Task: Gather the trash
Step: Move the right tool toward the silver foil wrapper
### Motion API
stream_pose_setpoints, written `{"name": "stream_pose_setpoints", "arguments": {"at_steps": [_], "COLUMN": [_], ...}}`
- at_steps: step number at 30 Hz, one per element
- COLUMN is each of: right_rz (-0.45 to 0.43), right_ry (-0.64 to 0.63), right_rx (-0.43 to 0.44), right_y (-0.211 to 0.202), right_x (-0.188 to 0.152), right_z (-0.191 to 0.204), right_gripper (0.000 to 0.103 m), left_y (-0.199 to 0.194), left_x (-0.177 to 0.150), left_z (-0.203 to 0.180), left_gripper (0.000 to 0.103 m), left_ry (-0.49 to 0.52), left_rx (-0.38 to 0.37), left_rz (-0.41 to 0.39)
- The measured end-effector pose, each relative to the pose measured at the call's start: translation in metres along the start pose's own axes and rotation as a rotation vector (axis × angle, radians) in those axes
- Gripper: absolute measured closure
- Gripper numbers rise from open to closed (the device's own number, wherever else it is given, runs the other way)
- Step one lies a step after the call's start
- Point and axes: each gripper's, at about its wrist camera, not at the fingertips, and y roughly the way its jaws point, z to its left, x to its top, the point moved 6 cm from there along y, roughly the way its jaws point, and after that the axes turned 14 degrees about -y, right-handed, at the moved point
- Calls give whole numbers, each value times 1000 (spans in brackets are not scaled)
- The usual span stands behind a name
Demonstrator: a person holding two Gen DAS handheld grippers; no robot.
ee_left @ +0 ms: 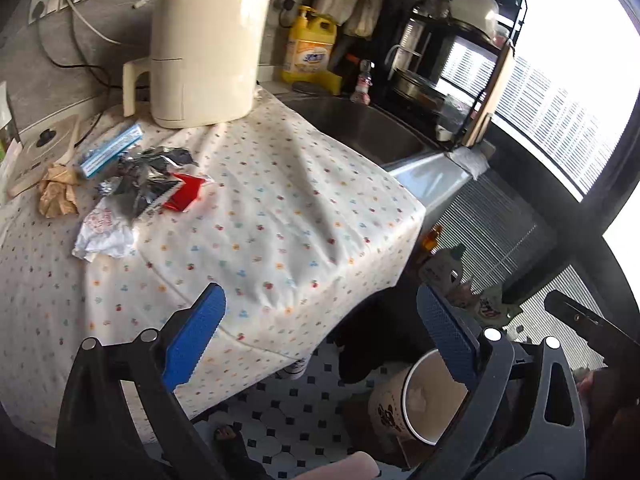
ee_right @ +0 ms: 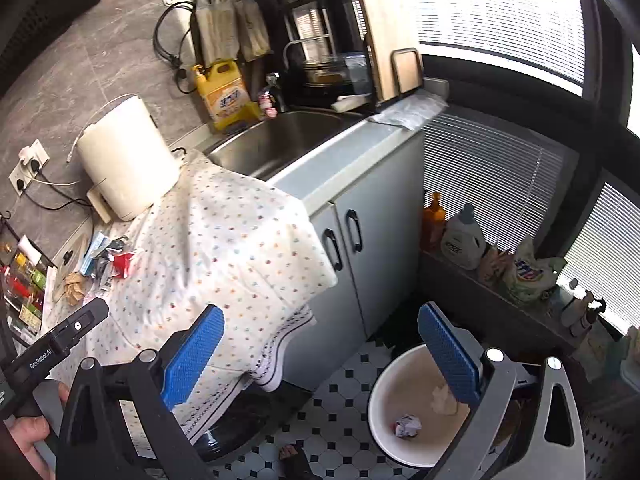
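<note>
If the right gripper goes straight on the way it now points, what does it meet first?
Probably the grey cabinet door under the sink, or the tiled floor at its foot; depth is unclear. The right gripper is open and empty, with the white bin just right of that line.

Two claws (ee_left: 320,334), one bin (ee_right: 384,392), one kettle (ee_left: 204,56).

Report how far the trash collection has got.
Done: the white bin on the floor already holds a crumpled wrapper and a pale wad. In hand: nothing; the left tool and right tool are both open and empty. Left: the pile on the spotted cloth, with brown paper, a white wrapper, a red wrapper and foil.
</note>
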Motion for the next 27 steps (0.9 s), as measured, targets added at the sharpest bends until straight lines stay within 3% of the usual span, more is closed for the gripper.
{"name": "stream_pose_setpoints", "arguments": {"at_steps": [12,19,27], "right_rz": [-58,23,123], "right_ry": [-138,-207,-202], "right_rx": [170,263,432], "right_y": [30,66,117], "right_x": [36,48,50], "right_z": [112,172,262], "right_gripper": [8,8,30], "left_y": [-24,-20,-10], "left_x": [42,65,92], "left_z": [107,161,225], "left_gripper": [7,7,10], "left_ry": [-109,-170,-186], "left_rx": [104,74,97], "left_rz": [-97,-88,-82]}}
